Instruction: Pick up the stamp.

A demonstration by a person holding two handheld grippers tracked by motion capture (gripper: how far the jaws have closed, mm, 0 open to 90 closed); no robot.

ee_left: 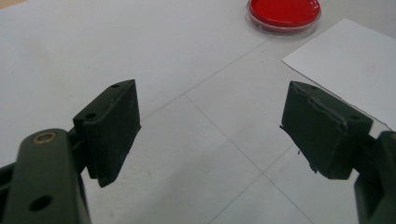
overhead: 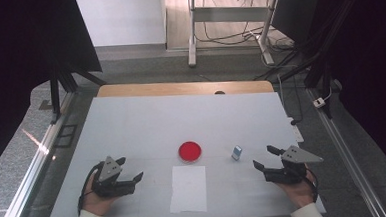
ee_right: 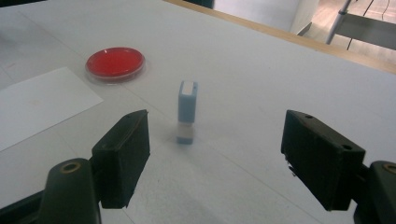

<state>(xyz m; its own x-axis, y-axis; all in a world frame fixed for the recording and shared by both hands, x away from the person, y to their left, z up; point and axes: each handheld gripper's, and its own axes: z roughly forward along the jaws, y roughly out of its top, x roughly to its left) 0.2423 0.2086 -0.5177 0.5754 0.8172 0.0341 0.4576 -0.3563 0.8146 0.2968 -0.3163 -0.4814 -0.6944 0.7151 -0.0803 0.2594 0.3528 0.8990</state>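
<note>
A round red-filled petri dish [overhead: 189,151] [ee_left: 284,14] [ee_right: 115,63] sits near the middle of the white table. To its right a small blue and clear upright vial [overhead: 237,153] [ee_right: 187,112] stands by itself. A white sheet of paper [overhead: 188,188] [ee_left: 345,65] [ee_right: 37,105] lies in front of the dish. My left gripper [overhead: 130,171] [ee_left: 210,133] rests at the front left, open and with nothing between its jaws. My right gripper [overhead: 265,157] [ee_right: 215,156] is at the front right, open, jaws pointing toward the vial, which stands a short way ahead of them.
The white table [overhead: 132,126] has a wooden strip along its far edge [overhead: 185,88]. Black frame posts stand at both sides. Beyond the table are desk legs and cables on the floor [overhead: 237,36].
</note>
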